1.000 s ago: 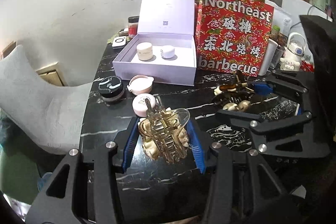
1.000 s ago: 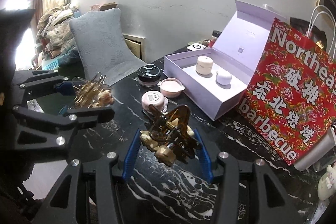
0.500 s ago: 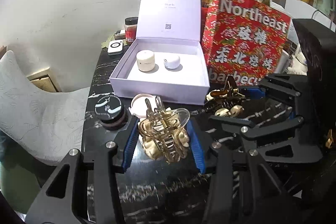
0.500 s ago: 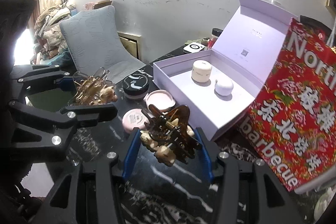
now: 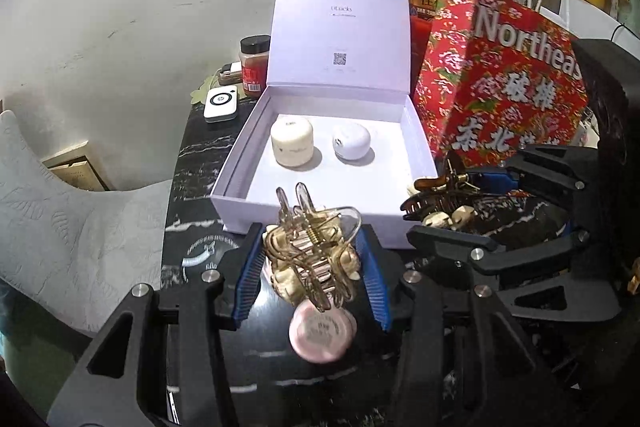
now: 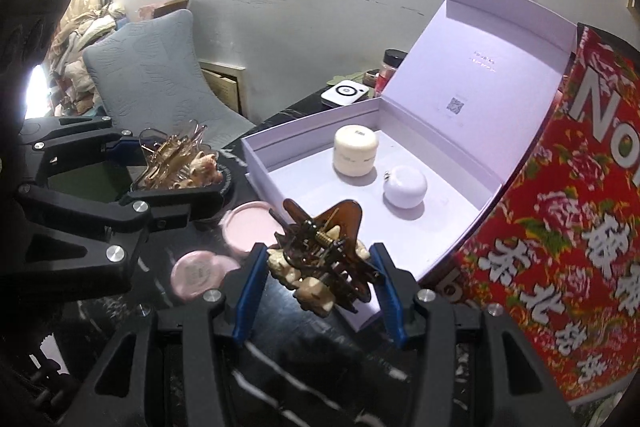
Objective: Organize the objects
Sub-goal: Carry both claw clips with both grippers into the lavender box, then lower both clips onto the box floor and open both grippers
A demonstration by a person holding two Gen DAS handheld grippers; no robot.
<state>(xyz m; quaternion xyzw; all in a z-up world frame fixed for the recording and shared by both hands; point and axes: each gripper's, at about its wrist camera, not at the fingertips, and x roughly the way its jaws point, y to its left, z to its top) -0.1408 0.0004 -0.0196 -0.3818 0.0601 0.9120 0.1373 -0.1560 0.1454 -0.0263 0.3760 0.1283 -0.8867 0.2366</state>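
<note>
Carrying step, both hands loaded. My left gripper (image 5: 312,267) pinches the clear gold hair clip (image 5: 314,259) between its blue pads; my right gripper (image 6: 320,267) pinches the brown hair clip (image 6: 324,255) likewise. Both hang above the black marble table (image 5: 200,155), just short of the open lilac box's (image 5: 320,215) near wall. Inside sit a cream jar (image 5: 291,142) and a white case (image 5: 351,142). Next, I judge: carry each clip over the wall, lower onto bare floor in front of the jars, then open.

left gripper (image 5: 312,263) | black frame, silver screws | fingers (image 5: 249,273) blue ribbed pads
</note>
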